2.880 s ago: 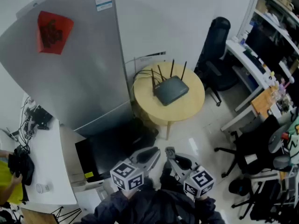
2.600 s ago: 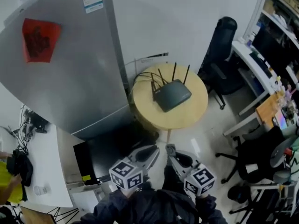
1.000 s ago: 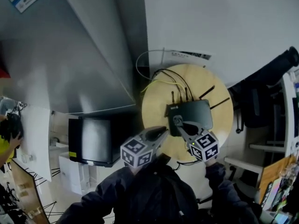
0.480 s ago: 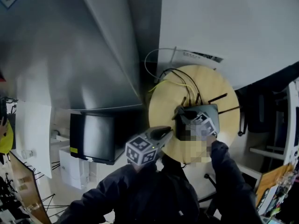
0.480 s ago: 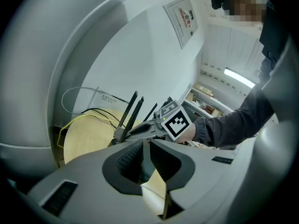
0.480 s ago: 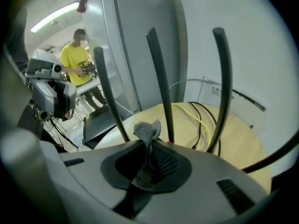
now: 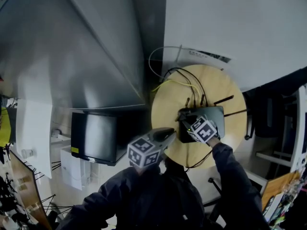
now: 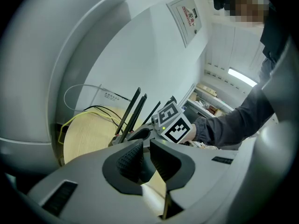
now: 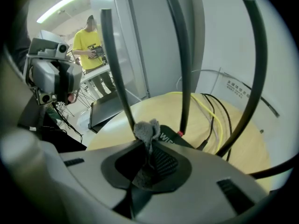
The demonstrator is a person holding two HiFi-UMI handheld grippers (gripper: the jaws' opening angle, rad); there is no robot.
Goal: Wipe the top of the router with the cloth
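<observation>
A dark router (image 7: 217,115) with upright antennas lies on the round wooden table (image 7: 170,104). My right gripper (image 7: 183,119) is over the router's left end, shut on a small grey cloth (image 9: 145,130). In the right gripper view the cloth sticks up between the jaws just above the router's top (image 9: 170,139), and three antennas (image 9: 181,64) rise in front. My left gripper (image 7: 168,134) hangs at the table's near left edge, beside the router. Its jaws stand nearly together in the left gripper view (image 8: 144,149) with nothing between them. The right gripper's marker cube (image 8: 173,123) shows beyond.
Yellow and black cables (image 7: 178,83) trail from the router's back over the table to the wall. A tall silver fridge (image 7: 72,56) and a black screen (image 7: 93,138) stand to the left. A black chair (image 7: 271,104) is at the right. A person in yellow (image 9: 92,45) stands far off.
The view has closed in from across the room to right above the table. My right gripper has reached out over the router with the cloth. The left gripper stays low at the table's edge.
</observation>
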